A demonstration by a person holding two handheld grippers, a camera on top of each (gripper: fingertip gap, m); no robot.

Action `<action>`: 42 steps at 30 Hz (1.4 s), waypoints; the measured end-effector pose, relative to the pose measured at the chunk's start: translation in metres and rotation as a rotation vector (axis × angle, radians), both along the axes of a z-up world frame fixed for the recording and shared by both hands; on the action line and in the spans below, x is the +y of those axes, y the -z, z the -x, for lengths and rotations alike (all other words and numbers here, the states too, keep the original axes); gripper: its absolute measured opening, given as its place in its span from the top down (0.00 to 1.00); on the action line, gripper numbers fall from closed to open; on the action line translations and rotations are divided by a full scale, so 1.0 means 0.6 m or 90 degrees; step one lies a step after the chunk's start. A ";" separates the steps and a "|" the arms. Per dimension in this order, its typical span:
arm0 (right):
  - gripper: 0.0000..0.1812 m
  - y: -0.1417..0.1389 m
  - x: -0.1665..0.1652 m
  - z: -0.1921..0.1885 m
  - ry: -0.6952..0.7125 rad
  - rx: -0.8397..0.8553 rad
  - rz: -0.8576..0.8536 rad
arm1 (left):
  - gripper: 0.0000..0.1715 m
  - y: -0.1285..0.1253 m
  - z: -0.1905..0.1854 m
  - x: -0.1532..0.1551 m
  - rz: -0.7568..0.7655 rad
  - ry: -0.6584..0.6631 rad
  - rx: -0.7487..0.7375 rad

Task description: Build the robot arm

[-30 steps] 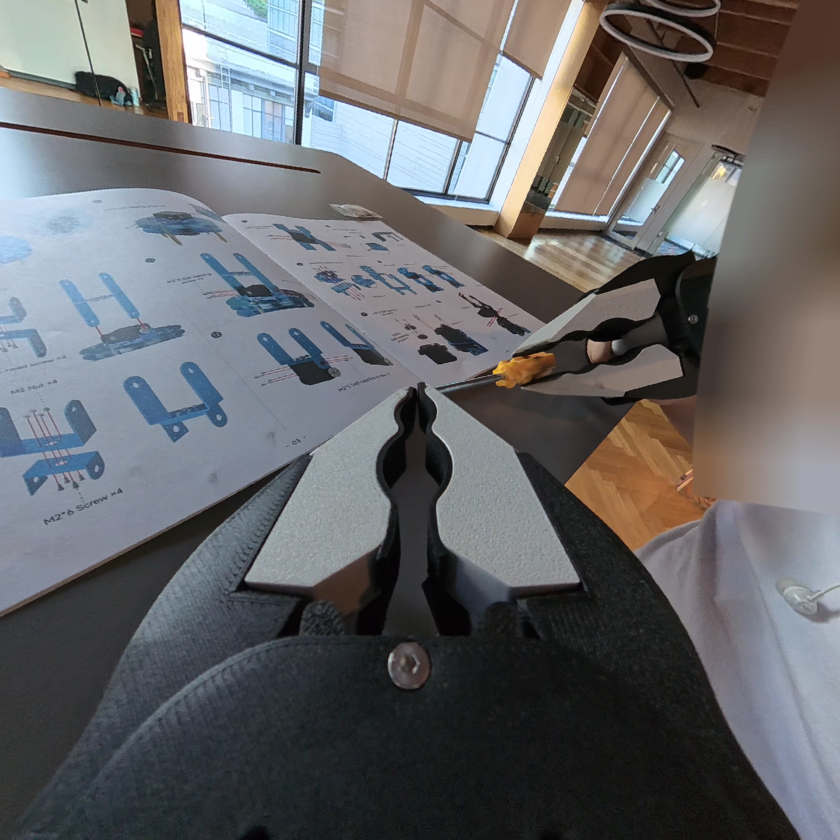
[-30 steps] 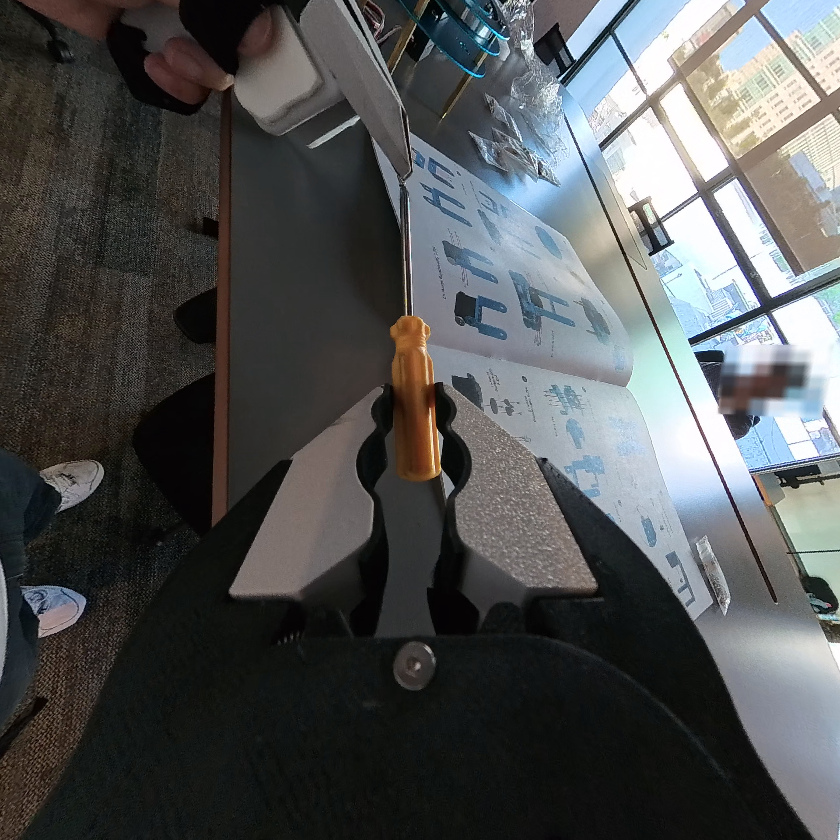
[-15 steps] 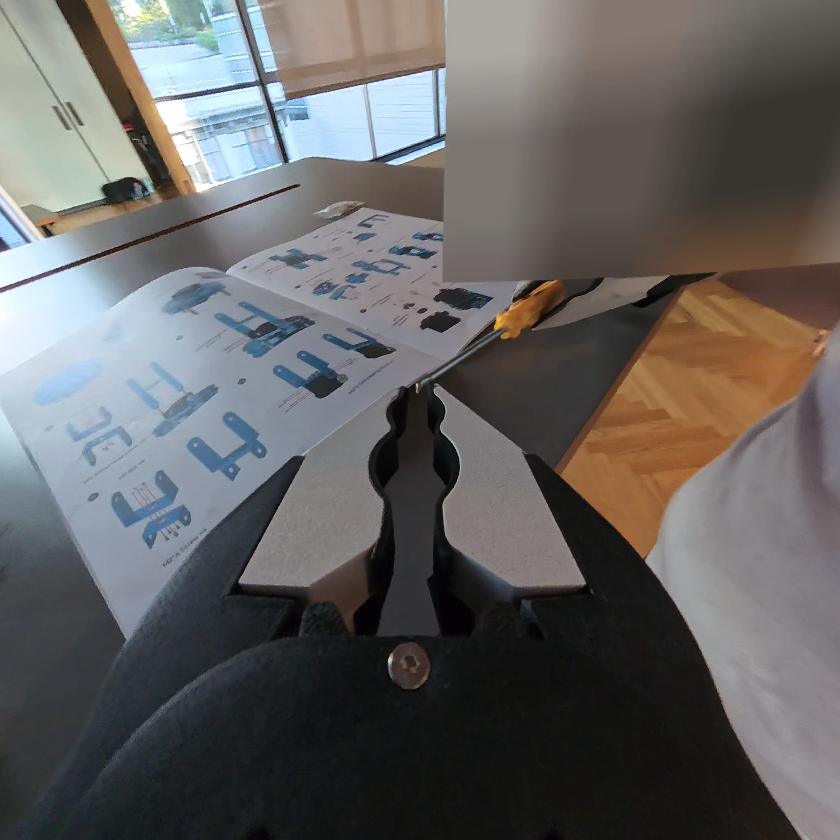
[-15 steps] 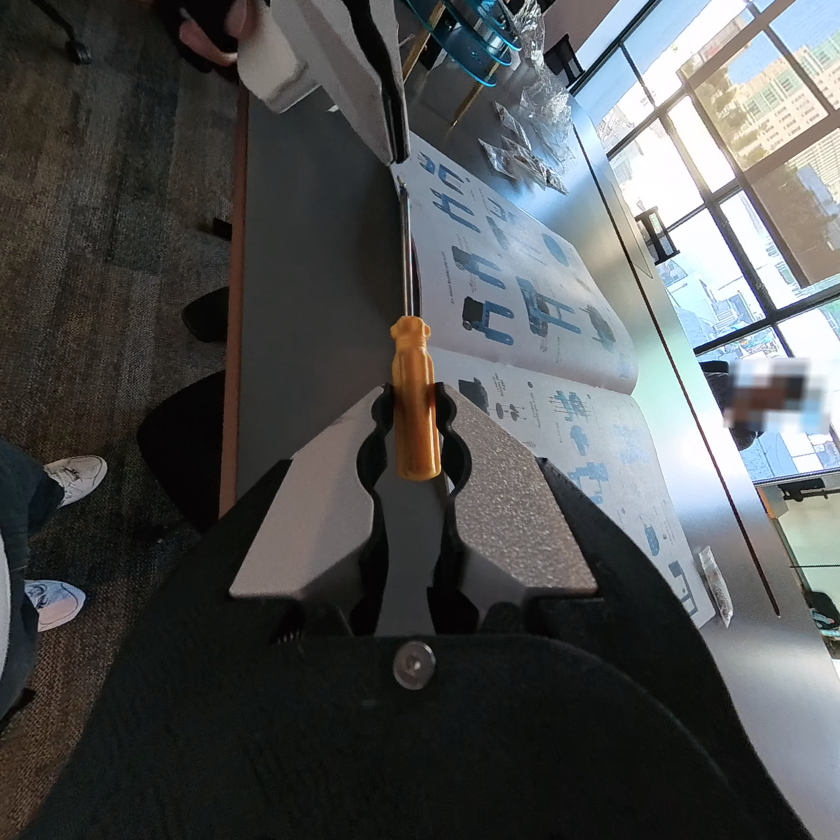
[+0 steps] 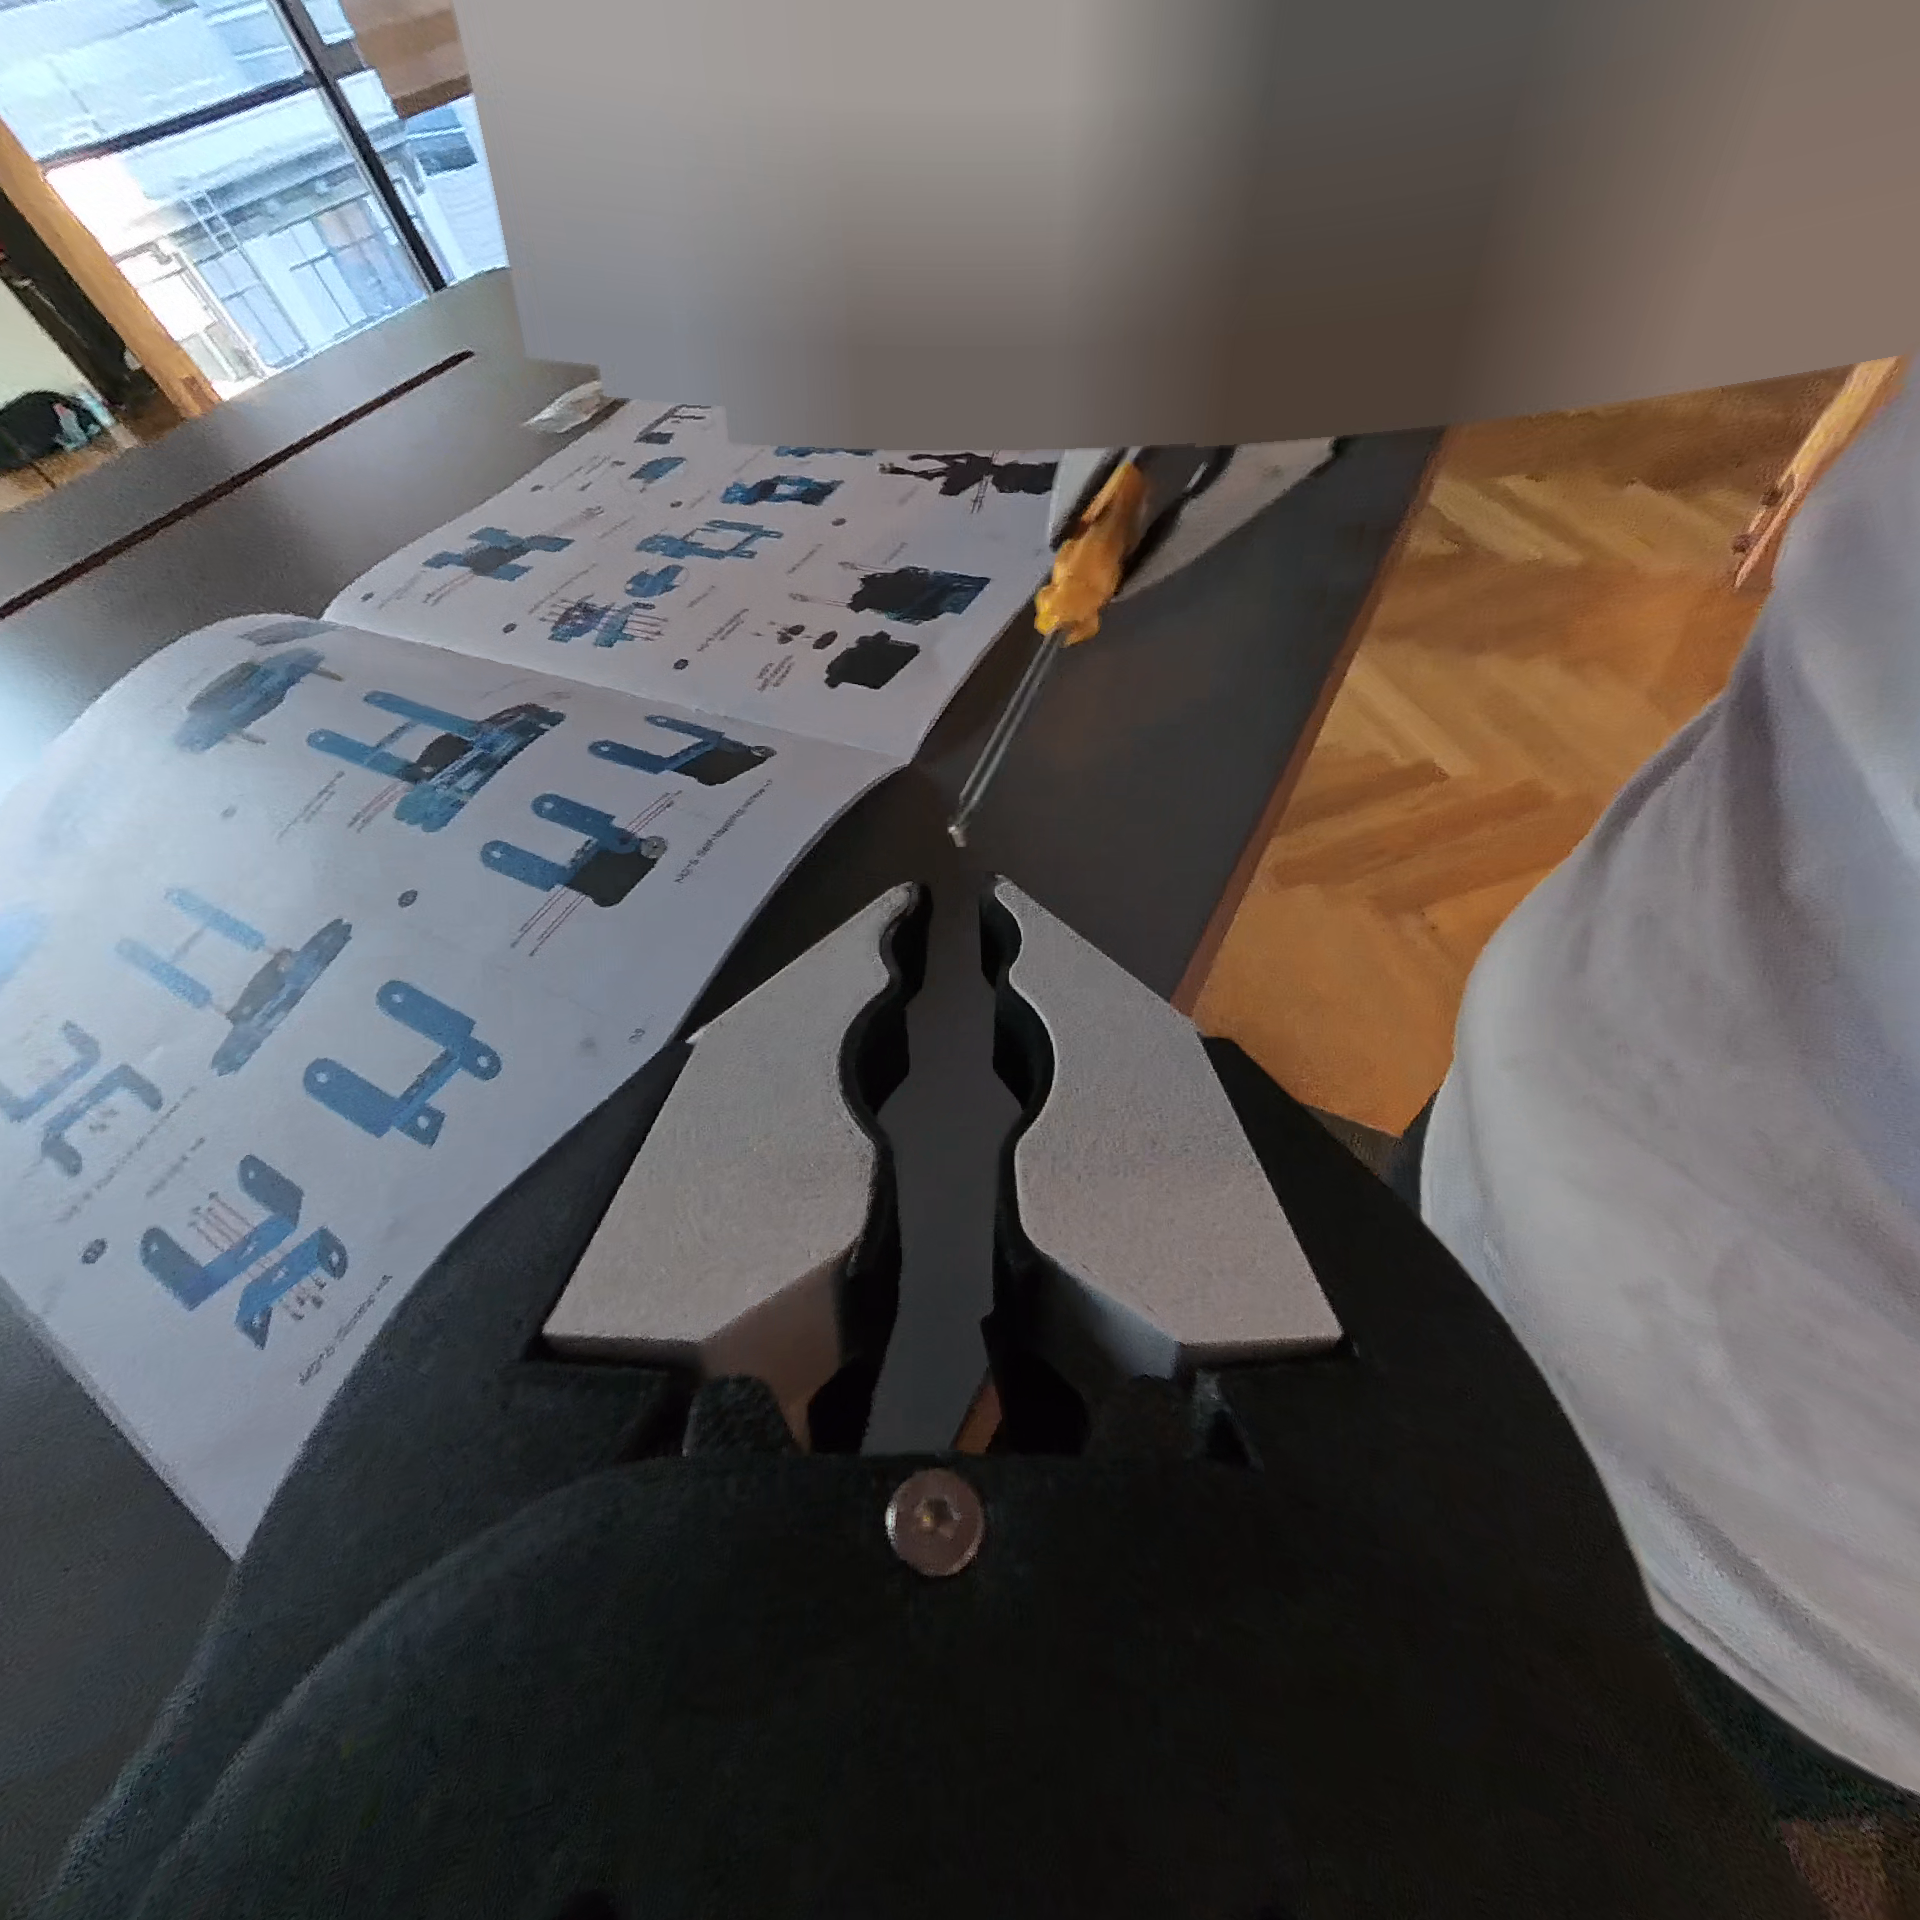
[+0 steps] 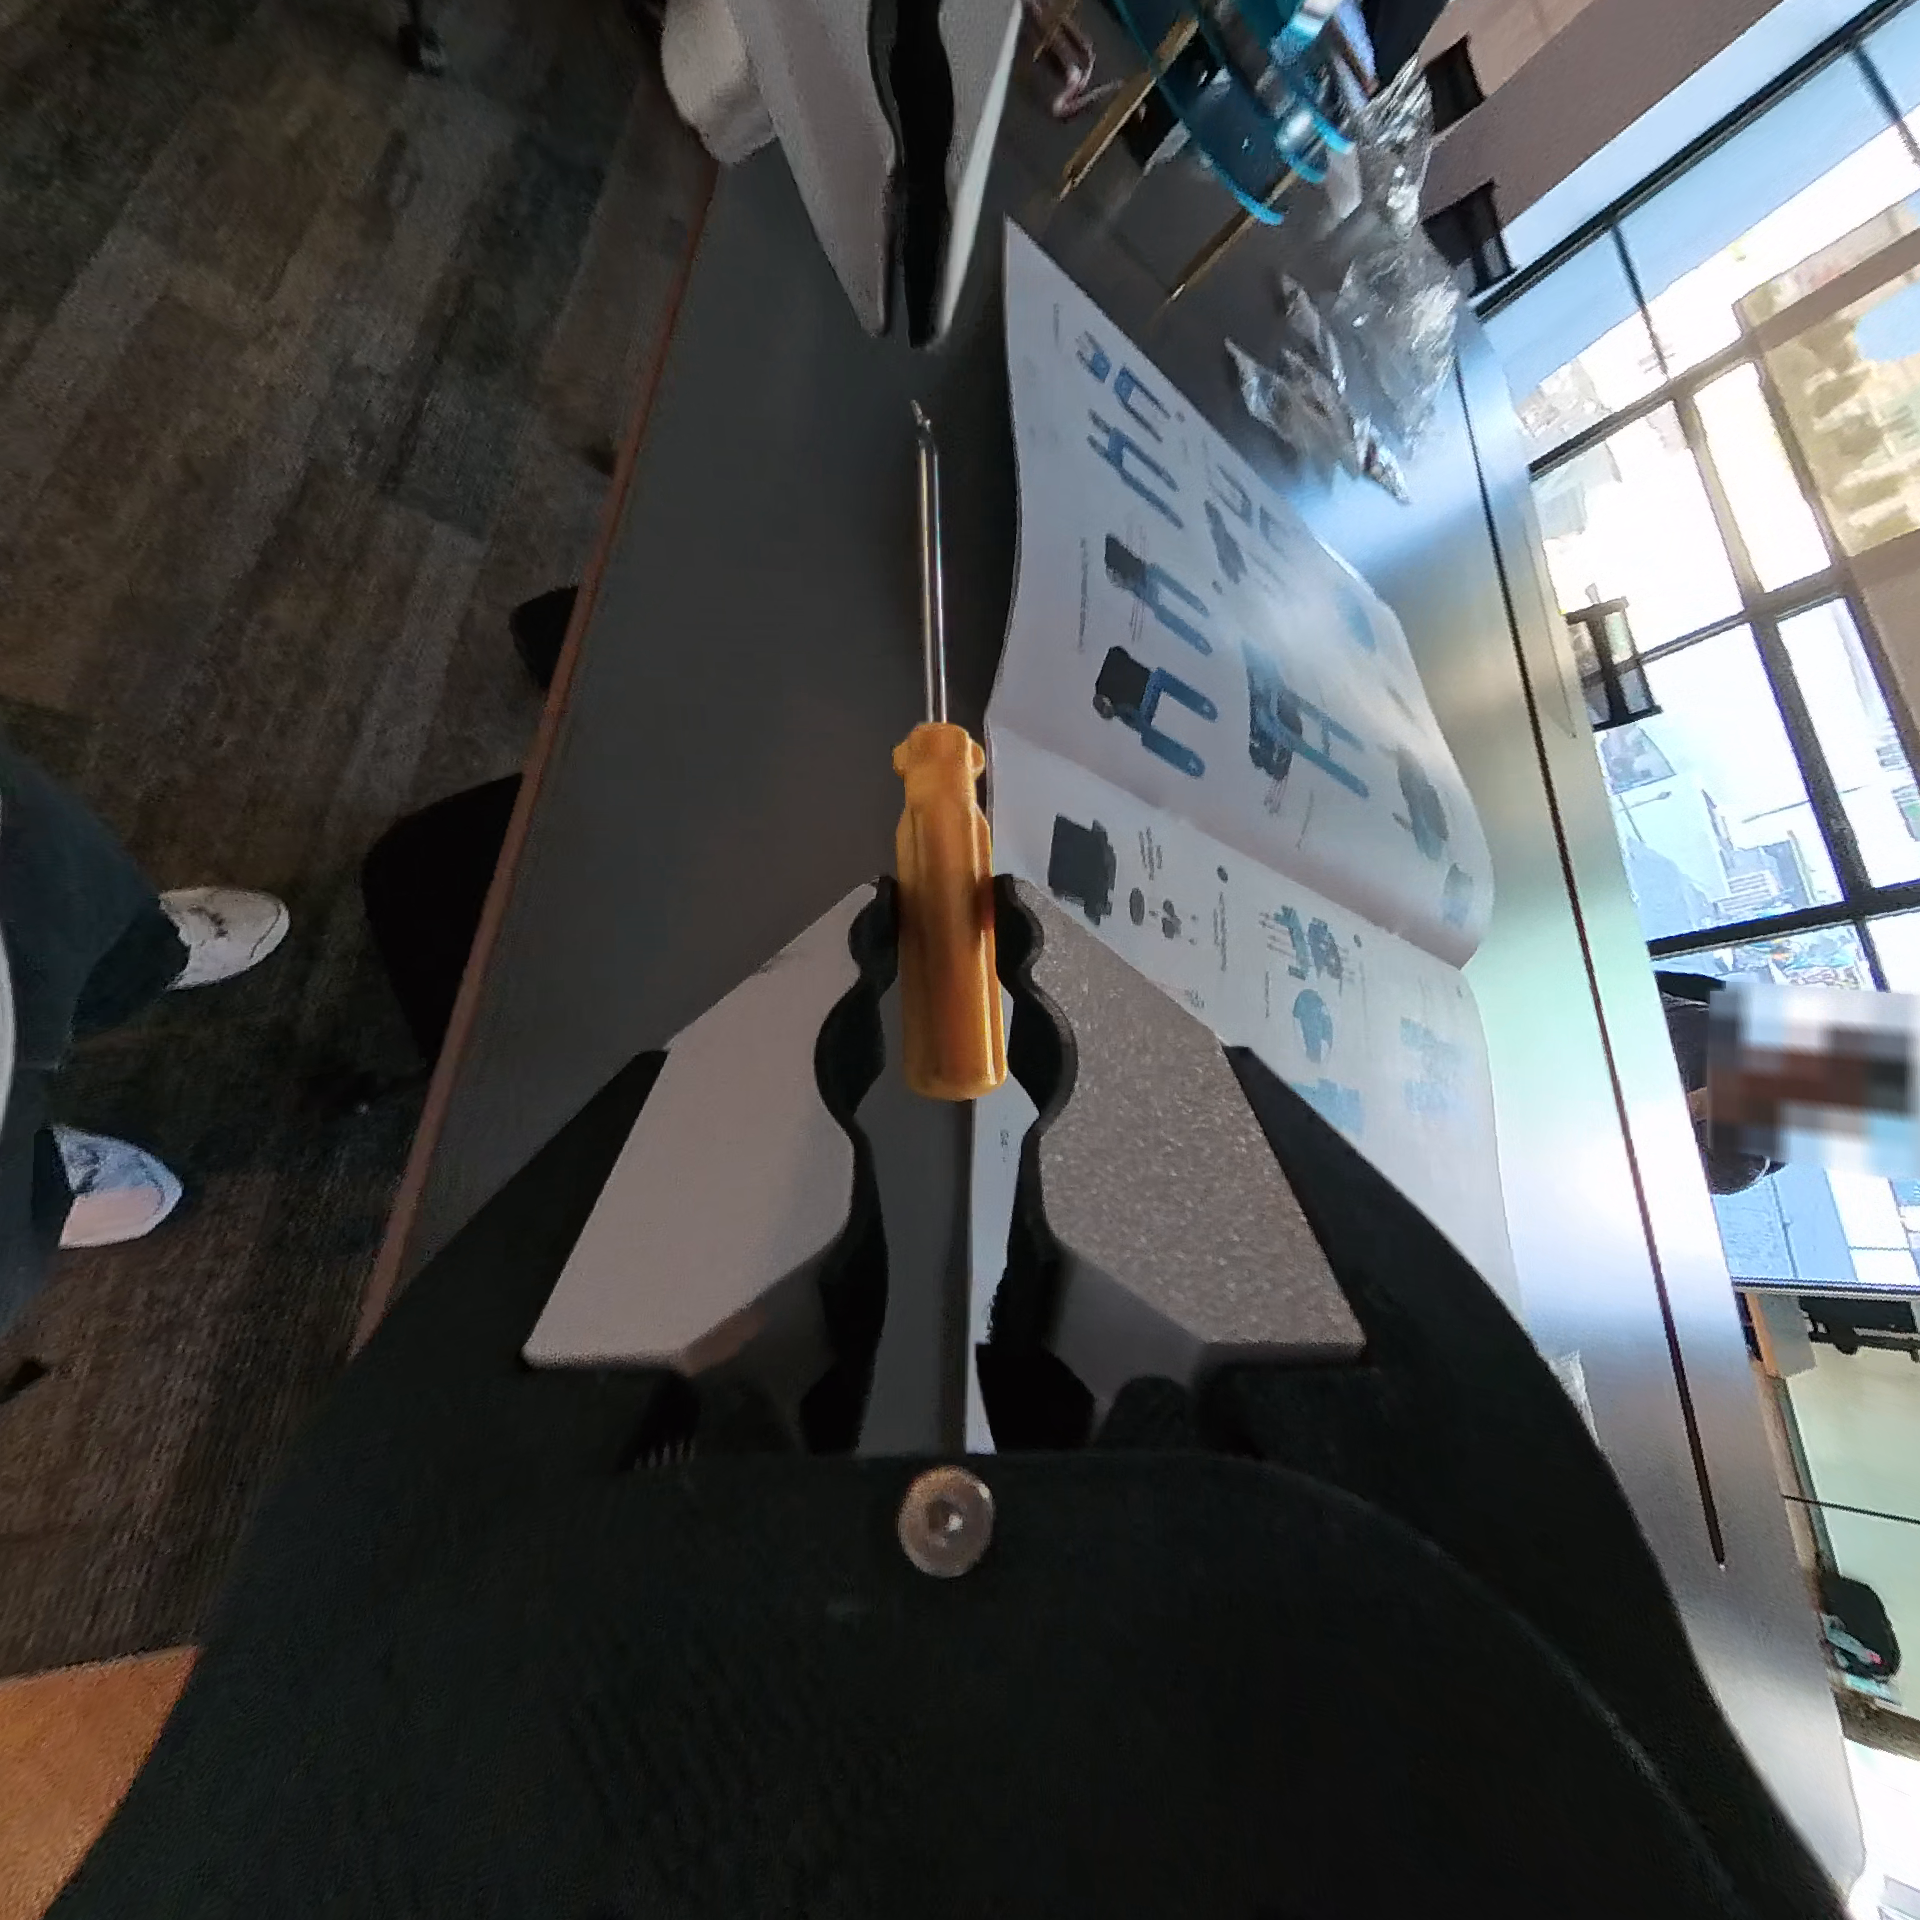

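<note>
Right claw pinches the yellow handle of a screwdriver; the thin metal shaft runs straight ahead over the dark desk, tip in the air. Left claw is slightly spread, nothing between its tips, hovering just short of the screwdriver tip with a small gap between them. In the right wrist view it hangs beyond the shaft tip, tips pointing back at it.

Landmark: the open manual with blue and black part drawings, flat on the desk. The screwdriver sits just beside its near edge, parallel to that edge, not touching the paper. Past the manual's far end: clear plastic bags of small parts, then a blue acrylic frame on brass standoffs. Windows well beyond the manual's other side.
</note>
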State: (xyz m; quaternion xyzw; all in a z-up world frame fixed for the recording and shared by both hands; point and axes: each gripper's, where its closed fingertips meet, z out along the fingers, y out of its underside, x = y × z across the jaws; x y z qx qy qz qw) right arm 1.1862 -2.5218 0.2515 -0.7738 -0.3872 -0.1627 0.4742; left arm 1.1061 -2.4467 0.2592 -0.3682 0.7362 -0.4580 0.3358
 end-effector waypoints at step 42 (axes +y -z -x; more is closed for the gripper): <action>0.91 0.014 -0.002 0.006 -0.014 -0.004 -0.022 | 0.98 0.018 -0.010 -0.018 0.014 0.006 0.031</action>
